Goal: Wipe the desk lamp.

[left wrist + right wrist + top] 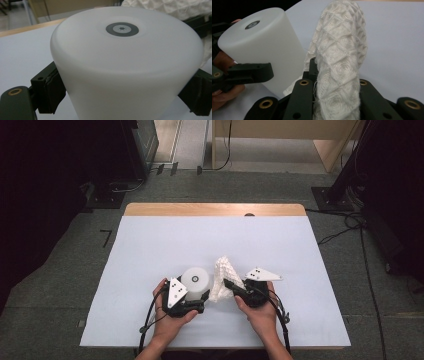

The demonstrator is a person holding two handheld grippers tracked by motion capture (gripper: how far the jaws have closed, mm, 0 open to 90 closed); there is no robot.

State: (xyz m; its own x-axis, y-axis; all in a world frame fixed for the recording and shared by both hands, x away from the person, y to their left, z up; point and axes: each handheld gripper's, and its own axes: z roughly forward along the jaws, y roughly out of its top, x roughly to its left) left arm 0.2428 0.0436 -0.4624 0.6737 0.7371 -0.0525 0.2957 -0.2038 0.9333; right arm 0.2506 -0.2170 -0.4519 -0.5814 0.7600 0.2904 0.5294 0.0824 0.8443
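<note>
Lower centre of the frame, my left gripper (199, 296) grasps the white cup (195, 281); my right gripper (228, 284) is clenched on the waffle cloth (222, 270).

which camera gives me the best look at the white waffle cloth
The right gripper view: the waffle cloth stands close up, its diamond weave sharp, pinched between that gripper's jaws. The high view shows it small beside the white cylinder; the left gripper view catches just a corner.

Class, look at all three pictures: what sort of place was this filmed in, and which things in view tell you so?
Probably a lab or studio set up for recording, not a home. A table under a plain white sheet stands on grey carpet; loose cables trail across the floor by dark stand bases; a person works with camera-bearing hand-held grippers.
</note>
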